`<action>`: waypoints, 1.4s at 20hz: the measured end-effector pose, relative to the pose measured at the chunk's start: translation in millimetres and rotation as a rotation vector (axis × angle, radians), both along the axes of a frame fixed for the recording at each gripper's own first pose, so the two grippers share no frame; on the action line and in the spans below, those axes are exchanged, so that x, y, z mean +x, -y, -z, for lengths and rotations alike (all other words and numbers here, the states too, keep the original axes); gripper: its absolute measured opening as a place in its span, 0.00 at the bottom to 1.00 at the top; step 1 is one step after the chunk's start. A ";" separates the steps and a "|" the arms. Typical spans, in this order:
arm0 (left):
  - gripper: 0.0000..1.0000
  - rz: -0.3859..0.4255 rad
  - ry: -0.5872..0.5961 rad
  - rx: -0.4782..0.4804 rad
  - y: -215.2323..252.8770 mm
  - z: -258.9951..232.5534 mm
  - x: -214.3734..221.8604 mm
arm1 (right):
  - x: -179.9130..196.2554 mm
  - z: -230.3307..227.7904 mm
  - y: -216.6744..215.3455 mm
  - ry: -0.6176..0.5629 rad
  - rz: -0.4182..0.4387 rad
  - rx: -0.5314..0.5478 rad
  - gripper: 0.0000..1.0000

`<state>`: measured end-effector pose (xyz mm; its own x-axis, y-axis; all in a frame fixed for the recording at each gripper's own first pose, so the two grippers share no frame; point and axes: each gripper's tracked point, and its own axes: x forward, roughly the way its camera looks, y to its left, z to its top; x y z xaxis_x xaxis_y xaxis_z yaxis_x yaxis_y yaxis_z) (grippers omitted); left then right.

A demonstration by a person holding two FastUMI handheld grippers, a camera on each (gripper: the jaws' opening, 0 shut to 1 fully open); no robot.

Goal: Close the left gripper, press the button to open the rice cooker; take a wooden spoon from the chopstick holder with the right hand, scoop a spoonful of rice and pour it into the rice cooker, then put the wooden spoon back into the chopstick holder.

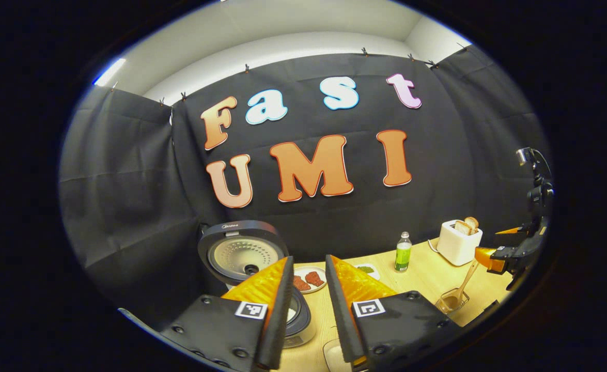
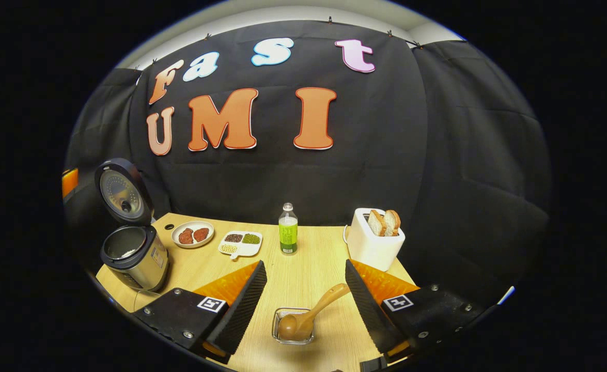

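In the right gripper view we see, at left, the rice cooker with lid raised; at lower centre, the wooden spoon in its holder between the spread right gripper fingers. The left gripper is likewise parted.

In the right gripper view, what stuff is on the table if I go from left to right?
Rice cooker → plate of meat → divided dish of beans → green bottle → wooden spoon in its holder → toaster with bread.
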<state>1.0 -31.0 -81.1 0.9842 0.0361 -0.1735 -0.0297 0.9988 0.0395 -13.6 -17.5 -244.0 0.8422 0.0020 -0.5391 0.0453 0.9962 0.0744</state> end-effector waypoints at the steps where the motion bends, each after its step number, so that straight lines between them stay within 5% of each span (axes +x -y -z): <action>1: 0.49 0.004 0.007 -0.005 2.0 1.8 -1.3 | 0.0 3.9 1.7 -0.006 0.001 0.003 0.95; 8: 0.80 -0.022 0.023 0.019 6.0 5.9 -0.7 | -4.3 40.9 21.5 -0.063 0.012 -0.007 0.95; 11: 0.80 -0.027 0.011 0.009 11.5 10.5 0.6 | -7.7 71.5 33.8 -0.119 0.017 -0.009 0.95; 12: 0.89 -0.027 0.007 0.009 13.6 10.8 1.0 | -5.8 80.9 35.7 -0.138 0.021 0.000 0.95; 13: 0.89 -0.026 0.002 0.015 16.6 11.8 0.1 | -4.6 91.2 35.9 -0.157 0.023 0.012 0.95; 14: 0.77 -0.029 0.000 0.023 18.2 11.3 0.1 | -2.6 100.7 35.9 -0.177 0.026 0.024 0.95; 19: 0.78 -0.052 -0.008 0.062 19.3 10.6 -8.7 | 0.3 146.8 29.7 -0.282 0.044 0.119 0.92; 23: 0.94 -0.098 -0.041 0.055 4.7 19.6 -14.6 | 2.7 176.2 16.6 -0.338 0.051 0.227 0.72; 25: 0.78 -0.115 -0.054 0.030 2.1 23.0 -17.8 | 6.1 182.8 6.9 -0.351 0.065 0.298 0.58; 28: 0.78 -0.122 -0.052 0.037 -0.5 19.2 -21.7 | 12.0 190.6 -2.1 -0.357 0.073 0.343 0.38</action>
